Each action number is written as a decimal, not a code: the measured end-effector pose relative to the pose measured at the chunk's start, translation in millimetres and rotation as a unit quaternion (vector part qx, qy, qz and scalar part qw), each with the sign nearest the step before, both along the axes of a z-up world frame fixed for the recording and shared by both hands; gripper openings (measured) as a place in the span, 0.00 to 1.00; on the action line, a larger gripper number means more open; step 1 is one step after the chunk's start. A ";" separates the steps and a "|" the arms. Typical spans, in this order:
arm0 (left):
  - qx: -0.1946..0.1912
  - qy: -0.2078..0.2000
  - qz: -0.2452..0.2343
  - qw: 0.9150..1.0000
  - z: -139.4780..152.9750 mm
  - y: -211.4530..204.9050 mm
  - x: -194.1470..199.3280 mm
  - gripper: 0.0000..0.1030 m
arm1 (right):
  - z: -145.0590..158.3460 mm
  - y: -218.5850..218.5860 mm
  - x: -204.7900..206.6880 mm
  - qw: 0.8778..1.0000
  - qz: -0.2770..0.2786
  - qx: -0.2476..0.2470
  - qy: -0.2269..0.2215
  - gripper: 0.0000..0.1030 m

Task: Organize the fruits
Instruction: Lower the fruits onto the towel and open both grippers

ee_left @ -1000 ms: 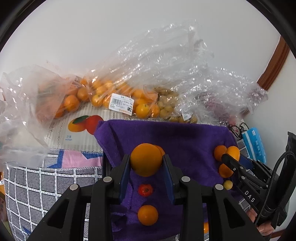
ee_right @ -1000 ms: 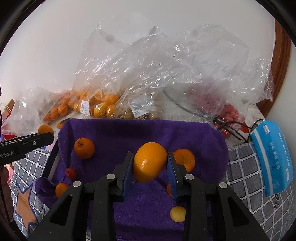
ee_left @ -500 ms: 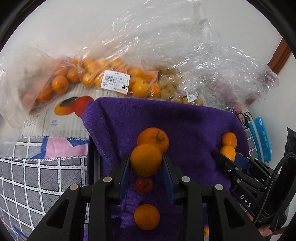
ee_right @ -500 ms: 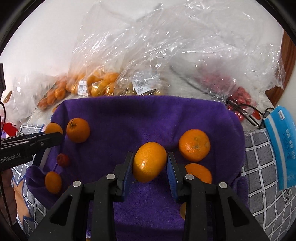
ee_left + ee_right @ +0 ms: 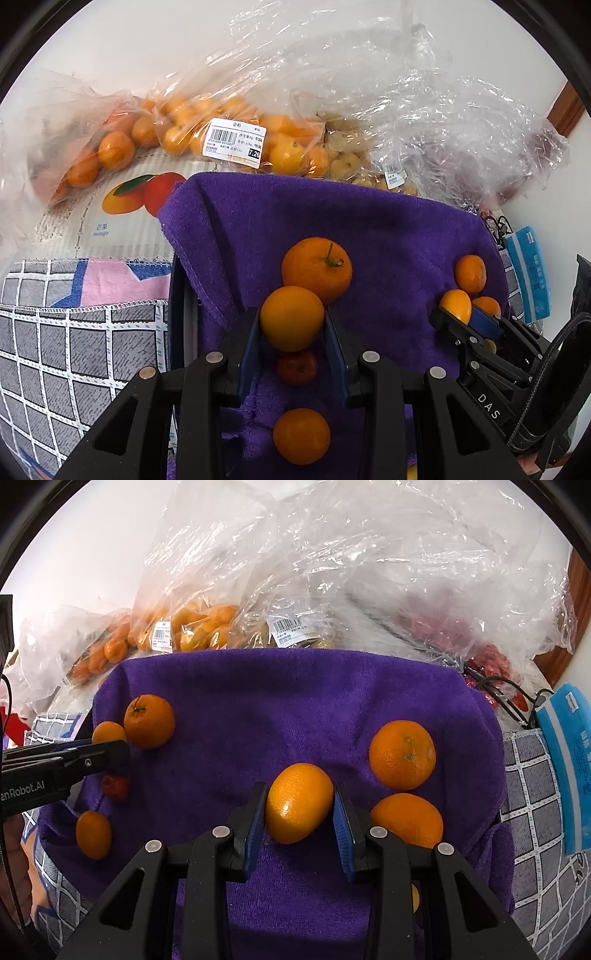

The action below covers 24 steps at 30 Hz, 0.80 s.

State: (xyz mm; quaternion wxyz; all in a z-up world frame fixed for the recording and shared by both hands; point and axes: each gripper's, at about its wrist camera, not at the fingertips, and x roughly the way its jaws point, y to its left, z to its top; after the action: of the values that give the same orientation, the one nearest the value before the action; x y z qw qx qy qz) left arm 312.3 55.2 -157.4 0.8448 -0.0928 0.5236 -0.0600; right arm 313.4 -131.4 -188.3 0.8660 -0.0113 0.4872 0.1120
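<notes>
You've lowered both claws (left claw (image 5: pixel 291 332), right claw (image 5: pixel 299 812), each clamped on an orange) nearer the purple towel (image 5: pixel 295 709).

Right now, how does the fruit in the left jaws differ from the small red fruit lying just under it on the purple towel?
The orange fruit is clamped between the left gripper jaws; the red fruit lies loose on the purple towel. The orange fruit is plain orange and looks larger; the red fruit is dark red and looks smaller. Both are roundish and unbagged.
</notes>
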 end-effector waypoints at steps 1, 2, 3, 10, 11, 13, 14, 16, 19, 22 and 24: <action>0.000 0.001 0.000 1.000 -1.3 -1.7 1.1 0.32 | -0.4 0.1 0.2 1.000 0.000 0.000 0.000 0.34; 0.001 0.002 -0.001 1.000 -2.3 -2.2 1.2 0.31 | -1.5 1.9 1.3 1.000 0.000 -0.001 0.001 0.34; 0.001 0.003 -0.002 1.000 -3.0 -2.8 1.3 0.32 | -1.6 2.1 1.1 1.000 0.000 -0.001 0.001 0.34; 0.000 0.006 -0.002 1.000 -6.5 -5.0 4.2 0.32 | -3.3 1.1 -0.2 1.000 0.000 -0.001 0.003 0.34; 0.000 0.007 -0.002 1.000 -6.8 -5.0 4.3 0.32 | -3.3 1.0 -0.4 1.000 0.000 -0.002 0.003 0.34; 0.001 0.007 -0.002 1.000 -7.1 -4.8 4.1 0.32 | -3.8 0.5 -1.4 1.000 -0.001 -0.002 0.003 0.34; 0.000 0.010 -0.002 1.000 -7.8 -5.0 4.6 0.32 | -3.7 0.3 -1.5 1.000 0.000 -0.002 0.003 0.34; -0.002 0.011 -0.002 1.000 -7.9 -5.0 4.4 0.32 | -3.3 -0.1 -3.0 1.000 -0.001 -0.002 0.003 0.34; 0.001 0.011 -0.002 1.000 -7.7 -5.9 3.9 0.32 | -1.7 -1.9 -4.8 1.000 -0.004 -0.001 0.003 0.34; 0.003 0.016 -0.004 1.000 -6.8 -9.0 3.0 0.32 | 4.4 -6.1 -7.0 1.000 -0.008 0.005 0.001 0.36; 0.006 0.014 -0.005 1.000 -4.2 -10.7 0.8 0.32 | 11.2 -9.8 -9.8 1.000 -0.011 0.008 -0.007 0.41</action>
State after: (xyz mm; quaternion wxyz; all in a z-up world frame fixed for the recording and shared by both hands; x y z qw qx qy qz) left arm 313.1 44.5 -161.6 0.8373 -0.0859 0.5366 -0.0598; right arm 303.6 -141.2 -177.1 0.8706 0.0008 0.4804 0.1061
